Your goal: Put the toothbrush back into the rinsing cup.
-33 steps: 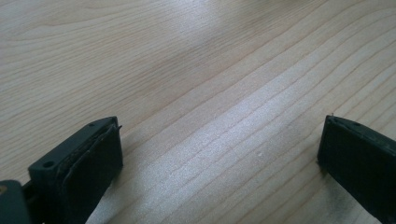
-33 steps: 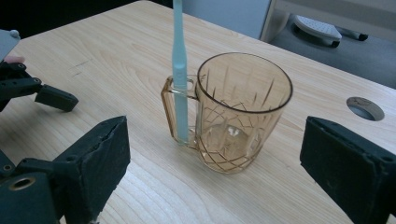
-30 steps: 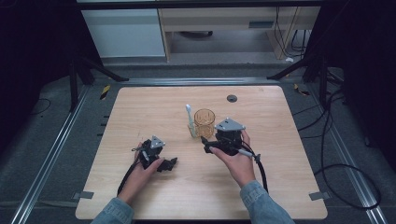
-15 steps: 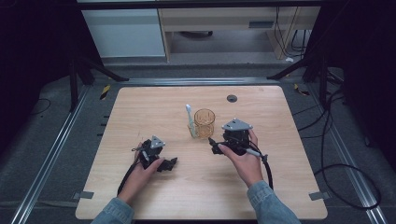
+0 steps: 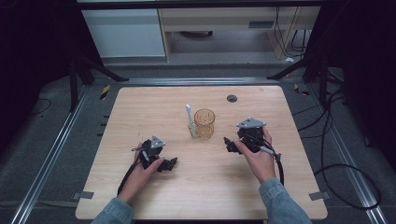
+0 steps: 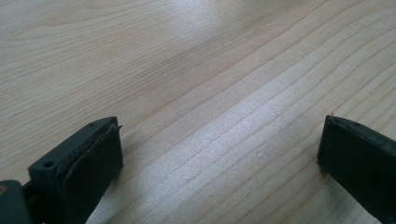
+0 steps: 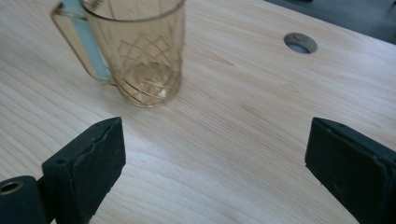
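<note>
High view, item one: amber cup (image 5: 204,122), clear plastic with a cut diamond pattern, standing upright near the middle of the table (image 5: 140,107). A pale toothbrush (image 5: 190,120) is lying on the wood just beside the cup, on the person's left of it; whether the two are touching cannot be told.

Item two: right gripper (image 5: 229,144), sitting to the right of the cup and apart from it, jaws pointing toward it. Right gripper view is showing these jaws spread wide with nothing between them, the cup (image 7: 140,51) standing ahead and off to one side, the toothbrush (image 7: 86,39) seen through its wall.

Item three: left gripper (image 5: 172,163), resting low near the front of the table, well apart from the cup. Left gripper view is showing its jaws wide apart too, bare wood between them.

Item four: round cable hole (image 5: 232,98) toward the far edge.

Handling note, as a judgement: the right gripper is lining up on the cup. A good approach is keeping the jaws level, straddling the wall at mid-height, and closing gently, since thin plastic is likely to slip or tip.
</note>
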Demonstrator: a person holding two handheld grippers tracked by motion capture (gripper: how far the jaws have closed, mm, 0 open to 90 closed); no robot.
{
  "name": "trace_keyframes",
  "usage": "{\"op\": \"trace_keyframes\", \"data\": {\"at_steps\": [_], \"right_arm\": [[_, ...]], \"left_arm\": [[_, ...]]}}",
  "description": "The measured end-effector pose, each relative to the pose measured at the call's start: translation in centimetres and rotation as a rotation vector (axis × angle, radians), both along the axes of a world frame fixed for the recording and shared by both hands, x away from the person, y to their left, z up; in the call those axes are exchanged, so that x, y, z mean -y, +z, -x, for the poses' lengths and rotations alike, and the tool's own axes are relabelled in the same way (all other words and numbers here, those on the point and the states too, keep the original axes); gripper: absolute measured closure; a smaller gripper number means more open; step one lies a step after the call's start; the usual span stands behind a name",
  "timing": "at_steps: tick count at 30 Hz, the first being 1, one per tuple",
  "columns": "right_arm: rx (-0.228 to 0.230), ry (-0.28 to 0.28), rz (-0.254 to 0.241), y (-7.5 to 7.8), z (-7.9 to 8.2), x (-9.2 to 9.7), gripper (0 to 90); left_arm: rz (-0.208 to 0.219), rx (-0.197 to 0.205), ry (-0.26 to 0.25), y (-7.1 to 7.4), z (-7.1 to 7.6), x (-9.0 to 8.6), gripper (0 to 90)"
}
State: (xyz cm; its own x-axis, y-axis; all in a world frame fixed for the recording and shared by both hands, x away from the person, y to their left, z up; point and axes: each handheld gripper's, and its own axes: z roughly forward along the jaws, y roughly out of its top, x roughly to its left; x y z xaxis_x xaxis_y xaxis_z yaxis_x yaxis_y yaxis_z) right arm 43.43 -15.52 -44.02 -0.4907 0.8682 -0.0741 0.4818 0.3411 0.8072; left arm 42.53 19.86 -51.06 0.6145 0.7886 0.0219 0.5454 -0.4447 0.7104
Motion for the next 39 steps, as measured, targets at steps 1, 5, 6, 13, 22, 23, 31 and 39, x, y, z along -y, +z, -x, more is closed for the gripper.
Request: {"op": "trace_keyframes", "data": {"at_steps": [1, 5, 6, 13, 22, 23, 31, 39], "right_arm": [[0.000, -0.006, 0.004, -0.1, -0.1, 0.4, 5.6], [-0.030, -0.034, 0.009, -0.7, -0.1, 1.7, 6.0], [-0.030, -0.039, 0.016, -0.9, -0.1, 2.0, 6.0], [-0.064, -0.079, 0.022, -2.2, -0.2, 3.8, 7.5], [-0.121, -0.117, -0.001, -4.0, -0.5, 6.4, 8.8], [-0.125, -0.123, -0.005, -4.2, -0.5, 6.6, 8.9], [-0.127, -0.163, -0.039, -5.1, -0.7, 8.2, 8.9], [-0.143, -0.182, -0.055, -6.4, -0.8, 8.5, 8.6]], "left_arm": [[0.000, 0.000, 0.000, 0.0, 0.0, 0.0, 0.0], [0.000, 0.000, 0.000, 0.0, 0.0, 0.0, 0.0], [0.000, 0.000, 0.000, 0.0, 0.0, 0.0, 0.0], [0.000, 0.000, 0.000, 0.0, 0.0, 0.0, 0.0], [0.000, 0.000, 0.000, 0.0, 0.0, 0.0, 0.0], [0.000, 0.000, 0.000, 0.0, 0.0, 0.0, 0.0], [0.000, 0.000, 0.000, 0.0, 0.0, 0.0, 0.0], [0.001, 0.000, 0.001, 0.0, 0.0, 0.0, 0.0]]}}
